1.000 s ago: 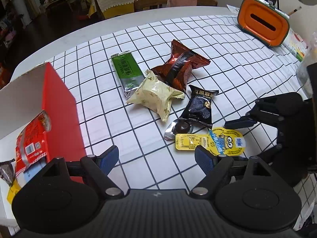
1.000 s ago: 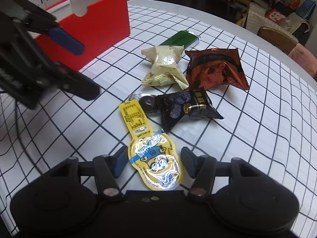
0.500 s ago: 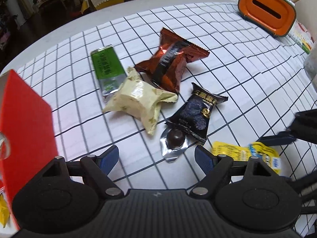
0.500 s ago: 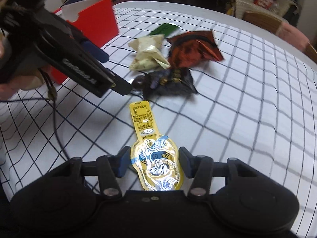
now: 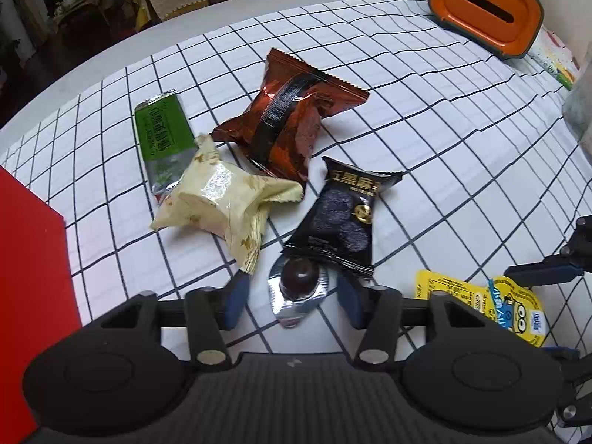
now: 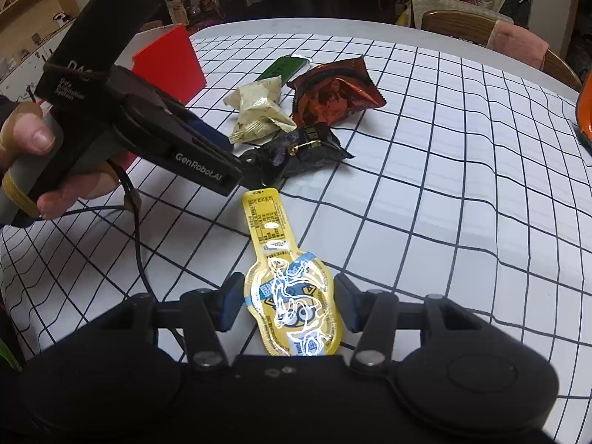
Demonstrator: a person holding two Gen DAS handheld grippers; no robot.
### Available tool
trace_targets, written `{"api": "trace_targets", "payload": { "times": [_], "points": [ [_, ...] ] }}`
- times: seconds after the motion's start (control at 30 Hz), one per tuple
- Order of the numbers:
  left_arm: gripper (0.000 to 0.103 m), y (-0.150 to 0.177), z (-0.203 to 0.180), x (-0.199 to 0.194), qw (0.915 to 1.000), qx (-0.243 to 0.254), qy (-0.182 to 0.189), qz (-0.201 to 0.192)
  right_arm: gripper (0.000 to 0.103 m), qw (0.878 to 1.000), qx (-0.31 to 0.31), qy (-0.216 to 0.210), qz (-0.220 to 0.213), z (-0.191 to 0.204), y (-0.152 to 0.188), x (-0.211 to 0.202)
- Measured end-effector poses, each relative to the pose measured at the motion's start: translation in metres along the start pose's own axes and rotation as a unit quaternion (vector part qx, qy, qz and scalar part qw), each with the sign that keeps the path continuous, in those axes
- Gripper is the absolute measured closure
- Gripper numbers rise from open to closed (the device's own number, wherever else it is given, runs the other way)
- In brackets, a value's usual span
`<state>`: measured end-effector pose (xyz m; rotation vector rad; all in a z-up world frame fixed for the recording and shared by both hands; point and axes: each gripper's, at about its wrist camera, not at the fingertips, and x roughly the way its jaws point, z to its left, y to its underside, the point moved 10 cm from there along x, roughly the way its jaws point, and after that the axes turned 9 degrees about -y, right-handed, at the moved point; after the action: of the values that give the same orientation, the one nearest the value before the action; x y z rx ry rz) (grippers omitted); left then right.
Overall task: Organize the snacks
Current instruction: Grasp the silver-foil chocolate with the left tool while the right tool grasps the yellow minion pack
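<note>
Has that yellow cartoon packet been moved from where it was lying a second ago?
Yes. The yellow packet has come away from the black sesame packet, toward the camera, between the right gripper's fingers.

I see a glossy crinkled foil wrapper on the brown snack (image 5: 296,118), shiny silver foil around the chocolate cup (image 5: 298,288), a smooth matt checked tablecloth (image 5: 444,140), and a glossy orange plastic box (image 5: 484,7).
</note>
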<state>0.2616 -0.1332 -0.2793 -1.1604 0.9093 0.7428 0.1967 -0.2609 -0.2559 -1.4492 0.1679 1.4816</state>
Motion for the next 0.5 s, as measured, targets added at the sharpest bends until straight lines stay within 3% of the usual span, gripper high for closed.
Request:
{"api": "trace_targets", "payload": {
  "times": [0.07,0.5],
  "points": [
    [0.070,0.000,-0.001,-0.002,1.0000,0.002,0.000,-0.005,0.051,1.000,0.003,0.002,-0.001,-0.001,0.001,-0.001],
    [0.071,0.014,0.013,-0.021,0.9995,-0.032,0.005,-0.006,0.051,0.999,0.032,0.020,-0.017,0.009,-0.001,-0.009]
  ]
}}
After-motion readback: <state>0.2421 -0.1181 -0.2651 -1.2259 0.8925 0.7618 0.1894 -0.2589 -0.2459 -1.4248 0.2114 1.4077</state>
